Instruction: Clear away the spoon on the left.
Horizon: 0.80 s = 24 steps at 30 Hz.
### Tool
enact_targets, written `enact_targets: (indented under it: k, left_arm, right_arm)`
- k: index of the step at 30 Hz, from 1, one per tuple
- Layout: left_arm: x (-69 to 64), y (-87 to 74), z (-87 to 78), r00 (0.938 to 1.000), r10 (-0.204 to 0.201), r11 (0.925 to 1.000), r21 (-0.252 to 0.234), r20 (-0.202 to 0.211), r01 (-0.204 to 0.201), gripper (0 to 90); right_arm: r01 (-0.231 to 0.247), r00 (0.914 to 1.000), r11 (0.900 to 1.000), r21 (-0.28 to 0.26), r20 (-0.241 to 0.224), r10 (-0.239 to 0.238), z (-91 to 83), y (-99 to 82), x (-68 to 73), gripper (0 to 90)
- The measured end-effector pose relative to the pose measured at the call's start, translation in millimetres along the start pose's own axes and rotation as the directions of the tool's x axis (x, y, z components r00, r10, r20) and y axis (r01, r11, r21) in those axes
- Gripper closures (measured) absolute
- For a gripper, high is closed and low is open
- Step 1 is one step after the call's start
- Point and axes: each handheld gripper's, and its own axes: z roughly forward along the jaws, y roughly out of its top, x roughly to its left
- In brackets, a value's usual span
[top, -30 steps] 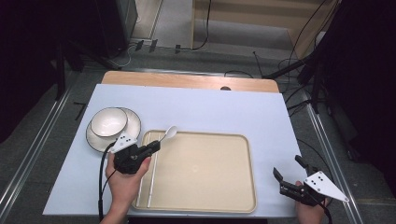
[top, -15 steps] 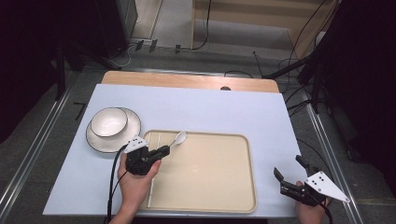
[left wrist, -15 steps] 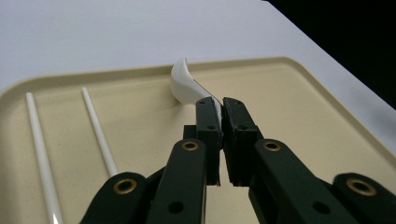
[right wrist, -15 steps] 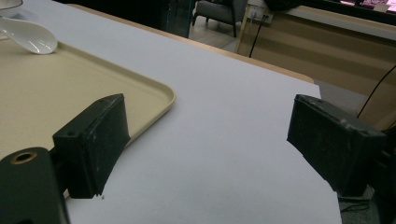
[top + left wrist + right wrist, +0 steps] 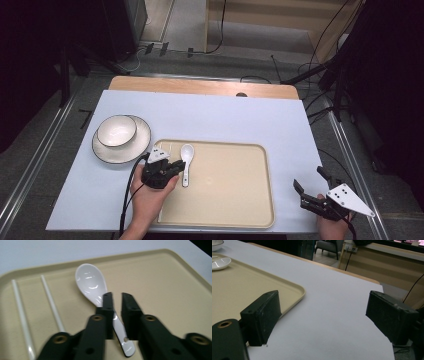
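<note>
A white ceramic spoon (image 5: 186, 159) lies low over the left part of a beige tray (image 5: 240, 200), its bowl pointing away from me. My left gripper (image 5: 174, 167) is shut on the spoon's handle. In the left gripper view the handle runs between the two black jaws, and the spoon bowl (image 5: 90, 282) sticks out past the left gripper (image 5: 117, 297). Two white chopsticks (image 5: 51, 303) lie on the tray to the left of the spoon. My right gripper (image 5: 312, 186) rests open and holds nothing near the table's front right corner, just right of the tray. In its own view the right gripper (image 5: 322, 315) has bare table between its jaws.
A white bowl (image 5: 116, 131) sits on a dark-rimmed plate (image 5: 135, 150) left of the tray. The tray's rim (image 5: 298, 293) lies close to the right gripper's left jaw. A wooden strip (image 5: 200, 86) runs along the table's far edge.
My left gripper has carried the spoon to the right and a little toward me, further over the tray. The right gripper has stayed where it was.
</note>
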Motion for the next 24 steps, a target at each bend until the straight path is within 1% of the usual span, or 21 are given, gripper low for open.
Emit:
enact_targets:
  k: [1, 4, 7, 8, 11, 14, 18, 19, 21, 24]
  left_arm:
    - [-1.9, -0.1, 1.3, 0.9998, 0.013, 0.9998, 0.015, 0.015, -0.013, 89.9]
    - [-5.7, -3.3, 5.0, 0.9990, 0.022, 0.9988, 0.043, 0.040, -0.024, 90.0]
    - [-8.4, -5.5, 8.7, 0.9983, 0.032, 0.9966, 0.074, 0.048, -0.035, 90.0]
    - [-9.6, -5.3, 10.2, 0.9983, 0.032, 0.9964, 0.076, 0.050, -0.035, 90.0]
    - [-12.4, -5.0, 13.9, 0.9983, 0.034, 0.9941, 0.101, 0.047, -0.039, 90.0]
    - [-11.5, -6.9, 15.3, 0.9986, 0.035, 0.9923, 0.117, 0.039, -0.039, 90.0]
    - [-8.9, -11.7, 9.3, 0.9983, 0.045, 0.9906, 0.127, 0.037, -0.049, 90.0]
    - [-8.9, -13.2, 7.9, 0.9983, 0.042, 0.9904, 0.130, 0.040, -0.046, 90.0]
    - [-9.7, -17.8, 4.7, 0.9976, 0.056, 0.9871, 0.147, 0.039, -0.062, 90.0]
    - [-11.4, -23.5, 1.1, 0.9968, 0.077, 0.9831, 0.165, 0.021, -0.080, 90.0]
  right_arm:
    - [0.000, 1.0000, 1.0000, 0.001, 0.000, 0.000, 0.1, 0.1, 0.2, 13.0]
    - [0.004, 1.0000, 1.0000, 0.002, -0.006, -0.004, 0.7, 0.5, 2.1, 13.0]
    - [0.010, 0.9999, 1.0000, 0.000, -0.013, -0.010, 0.8, 0.9, 3.4, 13.0]
    - [0.008, 0.9999, 1.0000, 0.000, -0.015, -0.008, 1.0, 0.7, 3.5, 13.0]
    - [0.003, 0.9999, 1.0000, -0.002, -0.014, -0.003, 1.1, 0.6, 3.1, 13.0]
    - [-0.001, 0.9999, 1.0000, -0.005, -0.012, 0.000, 0.2, 1.1, 3.2, 13.0]
    - [0.000, 0.9999, 1.0000, -0.006, -0.011, 0.000, 0.0, 1.1, 2.7, 13.0]
    - [-0.001, 0.9999, 1.0000, -0.007, -0.011, 0.001, 0.0, 1.1, 2.5, 13.0]
    - [-0.002, 0.9999, 1.0000, -0.006, -0.011, 0.002, 0.1, 0.9, 2.3, 13.0]
    - [-0.002, 0.9999, 1.0000, -0.004, -0.013, 0.002, 0.7, 0.5, 2.5, 13.0]
